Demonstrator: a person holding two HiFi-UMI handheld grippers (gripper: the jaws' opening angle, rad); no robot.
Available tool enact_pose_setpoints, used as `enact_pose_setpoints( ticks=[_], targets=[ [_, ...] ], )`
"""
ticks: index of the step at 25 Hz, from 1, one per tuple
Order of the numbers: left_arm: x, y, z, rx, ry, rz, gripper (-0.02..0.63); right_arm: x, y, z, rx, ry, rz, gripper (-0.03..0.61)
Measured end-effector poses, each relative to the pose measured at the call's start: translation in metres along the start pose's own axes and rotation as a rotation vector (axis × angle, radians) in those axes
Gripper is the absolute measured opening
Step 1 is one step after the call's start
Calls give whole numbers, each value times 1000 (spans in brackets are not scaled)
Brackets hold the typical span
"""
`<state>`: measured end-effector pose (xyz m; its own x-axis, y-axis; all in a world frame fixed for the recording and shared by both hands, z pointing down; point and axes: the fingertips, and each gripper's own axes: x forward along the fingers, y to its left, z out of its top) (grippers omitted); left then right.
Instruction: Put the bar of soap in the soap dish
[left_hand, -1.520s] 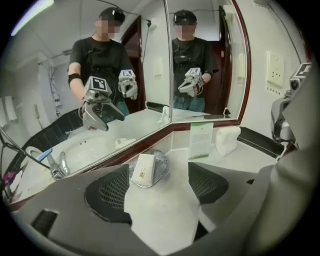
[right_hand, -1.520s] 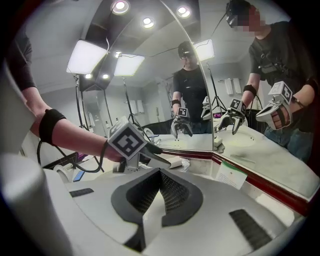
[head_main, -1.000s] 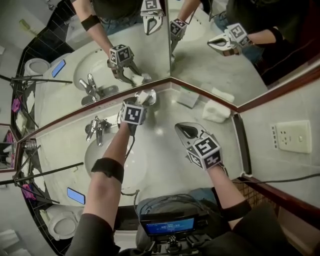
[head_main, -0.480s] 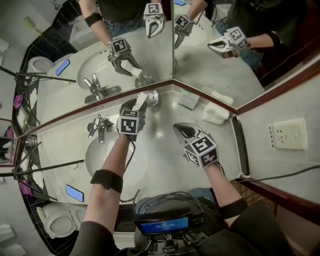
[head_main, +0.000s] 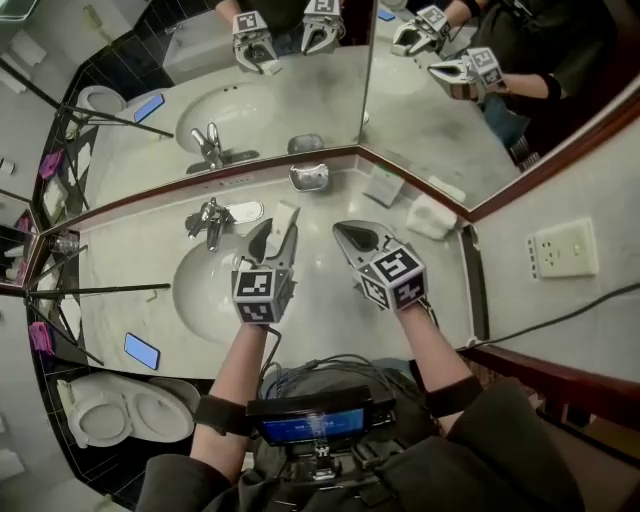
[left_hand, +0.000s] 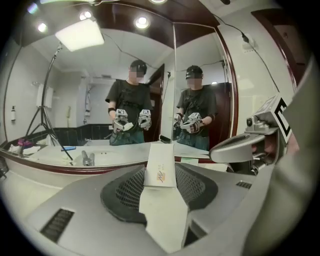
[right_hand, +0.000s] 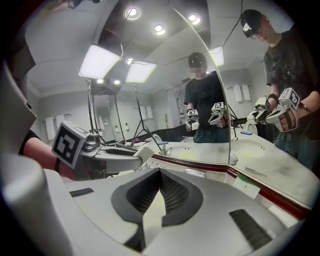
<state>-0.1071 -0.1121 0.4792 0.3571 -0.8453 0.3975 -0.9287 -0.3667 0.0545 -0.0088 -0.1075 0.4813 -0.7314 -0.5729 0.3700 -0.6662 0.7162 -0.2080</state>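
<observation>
A white bar of soap (head_main: 286, 220) sticks out of my left gripper (head_main: 275, 236), which is shut on it and has just been closing. In the left gripper view the bar (left_hand: 161, 172) lies lengthwise between the jaws, its far end pointing at the mirror. The silver soap dish (head_main: 309, 177) stands at the mirror corner, beyond the bar and apart from it, with nothing showing in it. My right gripper (head_main: 350, 236) hovers beside the left over the counter, shut with nothing in it (right_hand: 157, 197).
A faucet (head_main: 210, 218) and round basin (head_main: 205, 290) lie left of the grippers. A flat packet (head_main: 383, 185) and a white folded cloth (head_main: 430, 215) sit at the back right. Mirrors line the counter's far edge. A blue phone (head_main: 141, 351) lies at the front left.
My left gripper has drawn back from the soap dish toward me and risen, carrying the white bar. The right gripper has shifted a little up and left.
</observation>
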Motion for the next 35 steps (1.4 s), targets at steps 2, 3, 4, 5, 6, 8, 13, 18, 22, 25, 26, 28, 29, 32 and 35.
enact_pose_setpoints(
  ticks=[2,3,4,5,6,8,13,18,22,25,26,28,29,32,35],
  targets=[
    [-13,-8,-13,14,19,-6,192,-3,7,2,-8,-6,7,17],
    [-16,-12,-20,27,31,-15,192,-5,10,3,-10,-9,8,17],
    [-19,-15,-25,35,41,-19,192,-8,12,3,-11,-12,9,17],
    [-21,-18,-30,39,50,-20,192,-10,14,2,-12,-14,8,17],
    [-22,-20,-34,41,62,-21,192,-13,16,1,-12,-15,6,17],
    [-19,-24,-45,51,93,-30,192,-20,16,-3,-3,-14,-4,17],
    [6,-44,-87,106,201,-84,192,-35,11,-26,38,8,-31,17],
    [41,-57,-140,156,320,-141,192,-41,4,-53,83,38,-57,17],
    [71,-62,-176,175,384,-170,192,-46,-2,-76,115,67,-82,17],
    [92,-67,-190,191,413,-192,192,-50,-6,-90,136,89,-101,17],
    [97,-68,-194,196,422,-198,192,-51,-7,-94,145,97,-106,17],
    [106,-70,-205,200,443,-207,192,-55,-9,-103,158,112,-117,17],
    [109,-70,-211,202,456,-210,192,-57,-11,-108,161,118,-124,17],
    [115,-71,-226,209,494,-218,192,-62,-16,-116,171,128,-140,17],
    [116,-74,-240,210,533,-231,193,-66,-18,-121,181,133,-150,17]
  ],
)
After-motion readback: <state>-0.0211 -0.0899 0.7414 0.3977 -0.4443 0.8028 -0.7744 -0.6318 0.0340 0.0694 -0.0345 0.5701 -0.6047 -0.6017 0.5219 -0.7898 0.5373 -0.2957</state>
